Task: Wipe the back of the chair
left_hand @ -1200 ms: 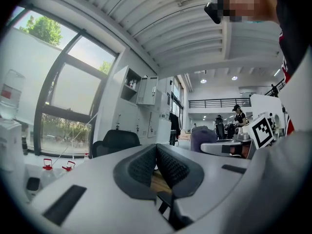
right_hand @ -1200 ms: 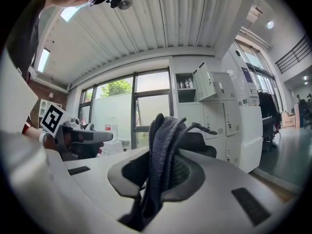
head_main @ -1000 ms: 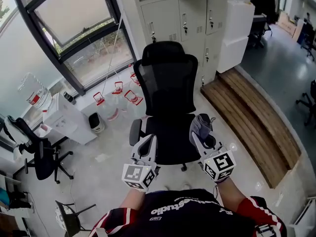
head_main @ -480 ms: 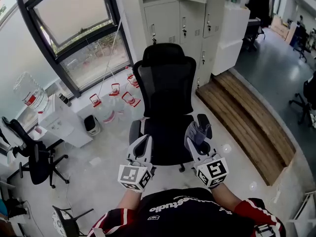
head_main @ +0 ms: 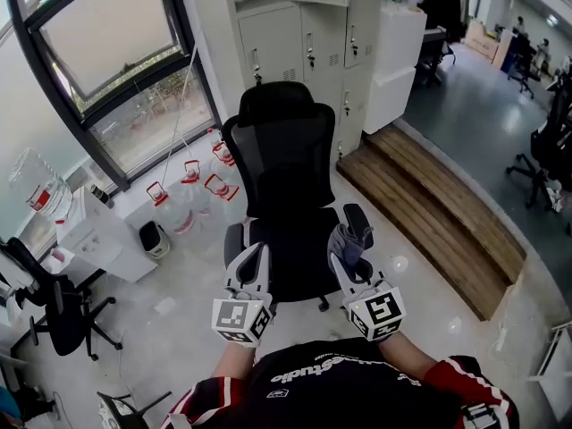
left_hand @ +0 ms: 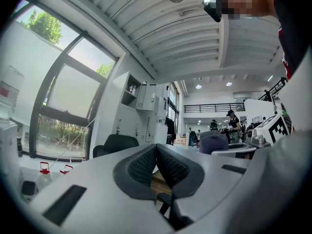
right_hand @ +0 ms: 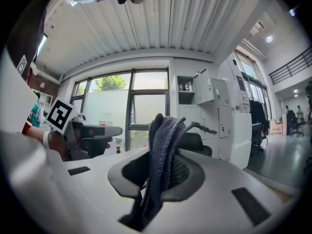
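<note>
A black mesh office chair [head_main: 286, 159] faces me in the head view, its backrest upright and its seat [head_main: 295, 257] just ahead of both grippers. My right gripper [head_main: 346, 247] is shut on a dark grey cloth [head_main: 349, 235], which sticks up between its jaws; the same cloth [right_hand: 163, 155] fills the right gripper view. My left gripper [head_main: 251, 259] is shut with nothing in it, held over the seat's left front. In the left gripper view the pads [left_hand: 146, 165] meet at the tips and the chair's headrest [left_hand: 117, 143] shows beyond.
Grey lockers [head_main: 295, 34] stand behind the chair. Several water jugs [head_main: 192, 190] and a white dispenser [head_main: 98, 231] line the window wall at left. A wooden platform [head_main: 429, 213] runs along the right. Another black chair [head_main: 54, 311] stands at the lower left.
The view has shifted so the chair sits further left and slightly lower. Both grippers drew back towards me and a little left, the right one still gripping the cloth.
</note>
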Motion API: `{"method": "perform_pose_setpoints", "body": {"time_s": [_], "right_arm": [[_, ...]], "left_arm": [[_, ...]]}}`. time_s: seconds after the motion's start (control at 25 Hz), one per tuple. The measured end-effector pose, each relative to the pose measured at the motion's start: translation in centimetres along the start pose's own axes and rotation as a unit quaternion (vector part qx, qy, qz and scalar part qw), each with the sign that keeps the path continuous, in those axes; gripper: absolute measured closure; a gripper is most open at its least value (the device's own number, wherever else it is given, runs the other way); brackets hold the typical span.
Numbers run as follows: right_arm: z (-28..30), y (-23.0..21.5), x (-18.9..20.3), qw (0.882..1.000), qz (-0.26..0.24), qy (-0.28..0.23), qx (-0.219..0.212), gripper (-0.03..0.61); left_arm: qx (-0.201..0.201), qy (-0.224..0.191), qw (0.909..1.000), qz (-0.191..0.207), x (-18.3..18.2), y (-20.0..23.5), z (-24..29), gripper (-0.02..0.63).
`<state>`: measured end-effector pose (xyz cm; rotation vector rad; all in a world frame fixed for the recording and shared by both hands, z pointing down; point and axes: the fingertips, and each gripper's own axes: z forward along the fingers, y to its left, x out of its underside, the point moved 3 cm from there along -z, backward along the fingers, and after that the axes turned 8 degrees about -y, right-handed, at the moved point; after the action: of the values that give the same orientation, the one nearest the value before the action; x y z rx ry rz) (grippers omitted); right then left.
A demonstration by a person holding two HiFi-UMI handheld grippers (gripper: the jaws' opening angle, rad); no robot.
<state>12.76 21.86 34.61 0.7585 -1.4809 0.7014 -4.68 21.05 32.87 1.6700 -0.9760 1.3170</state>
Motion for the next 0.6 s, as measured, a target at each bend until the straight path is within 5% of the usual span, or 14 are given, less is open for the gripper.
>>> {"method": "perform_pose_setpoints", "body": {"time_s": [0.6], "right_arm": [[-0.3,1.2,-0.2,1.0,0.004,-0.003,0.001,0.512]], "left_arm": [[0.018,0.005,0.9997,-0.018,0.1,-0.4,-0.5,0.59]]}}
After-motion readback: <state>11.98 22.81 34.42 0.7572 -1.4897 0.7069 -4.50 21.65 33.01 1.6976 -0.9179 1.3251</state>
